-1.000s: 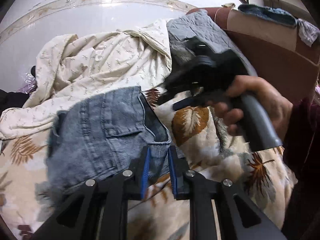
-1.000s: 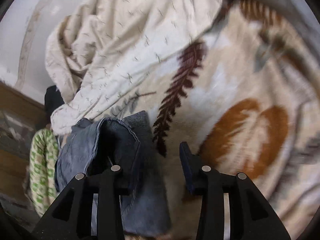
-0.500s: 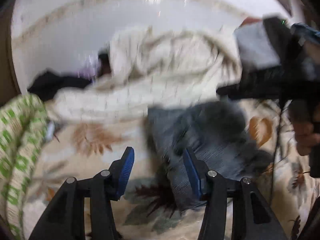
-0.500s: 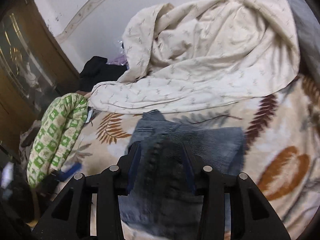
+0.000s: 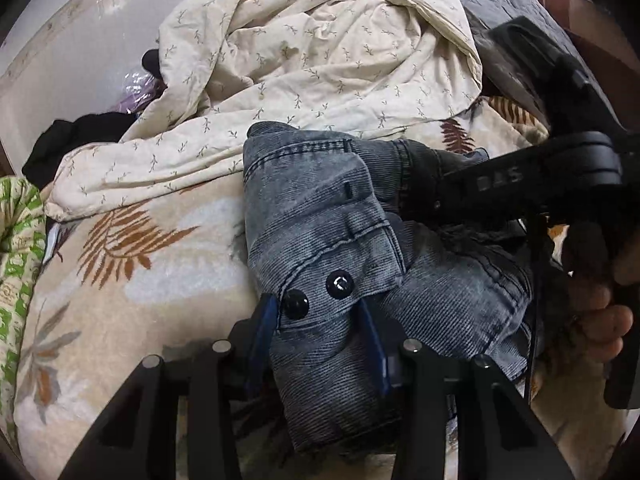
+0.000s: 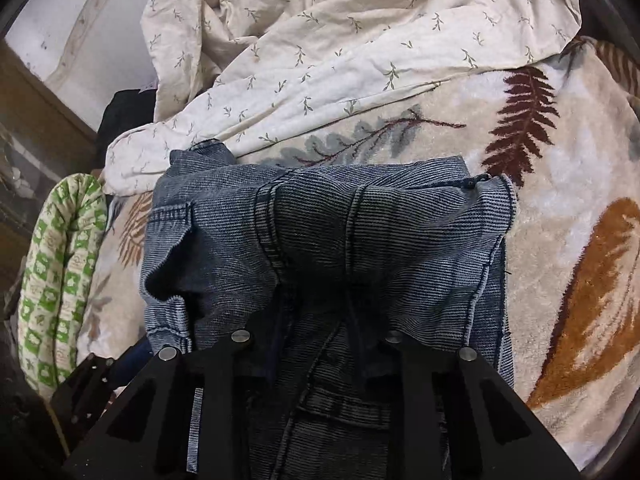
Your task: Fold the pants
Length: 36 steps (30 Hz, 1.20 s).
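Jaws of both your left gripper point(image 5: 318, 314) and right gripper point(image 6: 316, 312) have just closed on the pants point(image 5: 320, 216), mid-fold; next, lay the bunched denim flat on the bed point(image 6: 560, 208).

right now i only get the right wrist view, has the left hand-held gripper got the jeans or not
Observer: Yes. The left hand-held gripper has the jeans between its blue pads. Its jaws have just been closing, and the cloth fills the gap from pad to pad.
Operator: which bit of them
Observer: The waistband end. Two black buttons sit right between the pads.
Operator: anything past that side i cant see
Observer: A grey quilted cover lies at the far right, behind the cream sheet.
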{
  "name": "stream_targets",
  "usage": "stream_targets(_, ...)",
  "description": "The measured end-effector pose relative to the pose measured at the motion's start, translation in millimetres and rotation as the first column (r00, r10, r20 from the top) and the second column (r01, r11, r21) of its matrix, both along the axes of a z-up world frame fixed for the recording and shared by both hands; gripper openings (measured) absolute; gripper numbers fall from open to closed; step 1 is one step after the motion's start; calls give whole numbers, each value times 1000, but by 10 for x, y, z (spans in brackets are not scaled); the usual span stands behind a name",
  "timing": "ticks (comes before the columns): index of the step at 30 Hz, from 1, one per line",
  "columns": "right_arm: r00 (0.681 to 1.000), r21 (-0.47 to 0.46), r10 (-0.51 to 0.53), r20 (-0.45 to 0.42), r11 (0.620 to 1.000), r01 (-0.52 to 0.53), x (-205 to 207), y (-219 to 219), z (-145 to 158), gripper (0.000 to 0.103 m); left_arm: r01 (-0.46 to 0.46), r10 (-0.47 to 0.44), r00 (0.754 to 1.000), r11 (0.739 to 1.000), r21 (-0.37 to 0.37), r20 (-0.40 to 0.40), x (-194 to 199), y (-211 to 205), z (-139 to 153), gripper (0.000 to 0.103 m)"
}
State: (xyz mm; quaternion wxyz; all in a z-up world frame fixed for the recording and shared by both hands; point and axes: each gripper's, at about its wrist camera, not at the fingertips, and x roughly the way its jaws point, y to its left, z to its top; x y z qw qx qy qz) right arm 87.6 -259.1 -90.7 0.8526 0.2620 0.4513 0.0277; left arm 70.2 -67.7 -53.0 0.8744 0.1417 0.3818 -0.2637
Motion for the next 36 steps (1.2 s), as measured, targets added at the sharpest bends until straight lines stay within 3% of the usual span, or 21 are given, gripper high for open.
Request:
stream_targets(4, 998, 16, -29, 56, 999, 28, -303, -88, 303, 38, -42, 40, 999, 997, -65, -36, 26, 185, 175, 54)
stream_targets(6, 993, 22, -44, 112, 999, 42, -617, -206, 511, 42, -55, 55, 999, 996, -68, -2, -9, 255, 309, 57)
stream_targets(9, 984, -29, -64, 168, 997, 70, -1028, -303, 749, 45, -89, 93, 994, 993, -75, 60, -107, 359, 477, 77)
stream_targets(12, 970, -90, -85, 230, 990, 108, -1417, -271, 932, 46, -107, 115, 986, 992, -71, 122, -264, 444, 623, 81)
stream_targets(17, 902, -123, -163, 399, 965, 229, -2048, 5, 1011, 69, -136, 153, 962, 987, -89, 227, -576, 576, 874, 95)
stream_targets(20, 898, -196, -140, 416, 951, 239, -2123, 201, 1011, 71, -149, 170, 943, 984, -93, 286, -750, 616, 989, 102)
stream_targets(26, 863, -171, -124, 489, 957, 234, -2192, 337, 1054, 71, -160, 175, 931, 984, -75, 321, -1010, 684, 997, 103)
stream_targets(36, 879, -231, -85, 470, 949, 216, -2083, 495, 914, 72, -179, 179, 932, 983, -30, 315, -959, 631, 874, 103)
